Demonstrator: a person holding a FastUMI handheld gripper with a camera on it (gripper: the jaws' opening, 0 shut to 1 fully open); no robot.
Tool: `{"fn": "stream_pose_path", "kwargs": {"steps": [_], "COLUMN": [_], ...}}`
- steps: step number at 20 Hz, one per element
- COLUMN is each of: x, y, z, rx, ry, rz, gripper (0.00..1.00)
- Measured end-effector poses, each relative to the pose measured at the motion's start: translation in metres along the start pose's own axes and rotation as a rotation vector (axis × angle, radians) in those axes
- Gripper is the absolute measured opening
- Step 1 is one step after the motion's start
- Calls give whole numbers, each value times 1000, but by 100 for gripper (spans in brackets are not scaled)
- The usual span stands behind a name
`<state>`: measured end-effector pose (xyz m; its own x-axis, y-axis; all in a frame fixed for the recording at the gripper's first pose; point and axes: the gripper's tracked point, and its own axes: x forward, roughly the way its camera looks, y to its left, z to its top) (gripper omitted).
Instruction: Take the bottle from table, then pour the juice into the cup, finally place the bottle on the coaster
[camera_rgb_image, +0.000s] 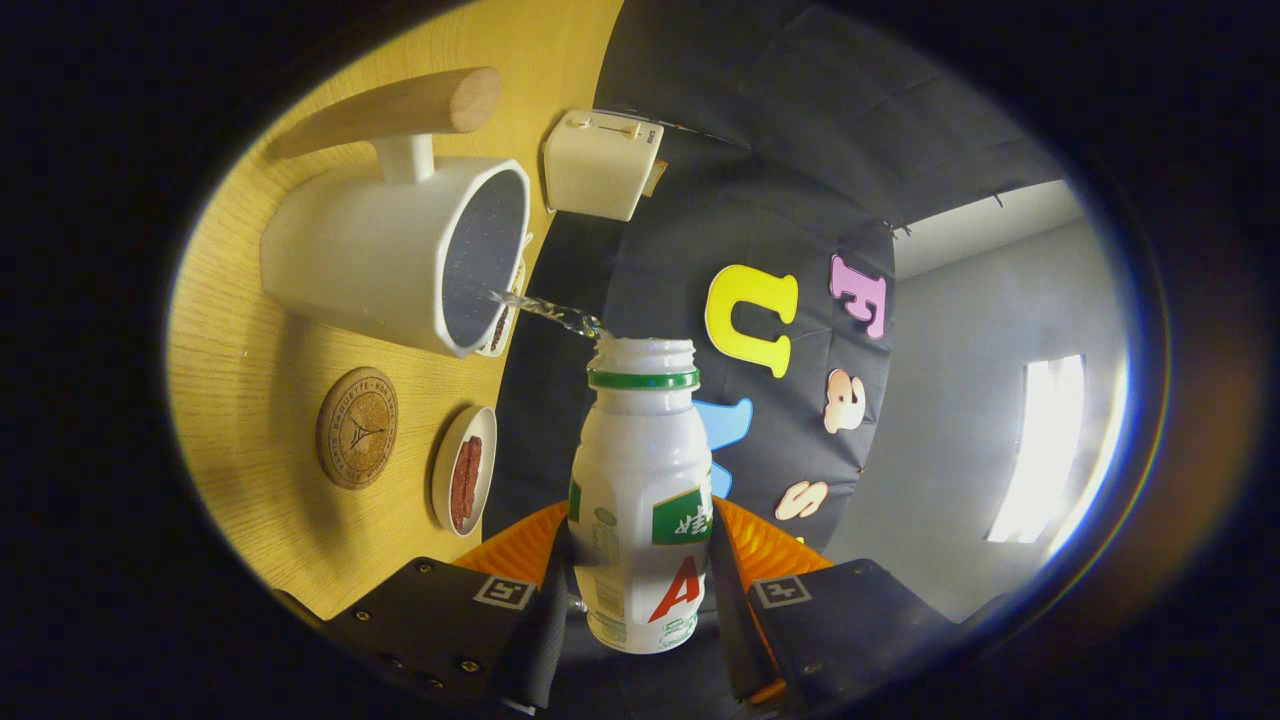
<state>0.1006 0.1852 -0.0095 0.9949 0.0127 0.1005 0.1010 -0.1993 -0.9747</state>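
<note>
Bottle (640, 500) sits between the two fingers of the claw (640, 580), which pinch it from both sides low on its body; the fingers (525, 560) press against its label zone and its base lies nearest the camera. Its long axis runs straight ahead along the fingers, with the open, capless mouth and green neck ring pointing away from the claw. The whole view is rolled, so the bench (260, 380) stands on edge to the claw's left and the bottle is tipped over toward it. A thin clear stream (545, 312) leaves the mouth and reaches the rim of the cup (400, 260), a white mug with a wooden handle, just ahead and to the left of the bottle's mouth. How full the cup is cannot be made out; its inside looks dark. Nearer, left of the fingers, a small white dish (462, 470) holds something reddish brown, and beside it lies the round cork coaster (357, 428), bare. A flat item behind the cup is mostly hidden by it. Beyond the cup a cream toaster (600, 165) stands at the bench's far edge.
</note>
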Motion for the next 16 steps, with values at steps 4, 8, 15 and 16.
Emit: {"fn": "stream_pose_path", "kwargs": {"steps": [4, 8, 15, 16], "x": [0, 1, 0, 0], "y": [1, 1, -1, -2], "z": [0, 0, 1, 1], "rx": [-7, -15, -37, -38], "ry": [1, 0, -5, -6], "rz": [3, 3, -2, -2], "gripper": [64, 64, 64, 64]}}
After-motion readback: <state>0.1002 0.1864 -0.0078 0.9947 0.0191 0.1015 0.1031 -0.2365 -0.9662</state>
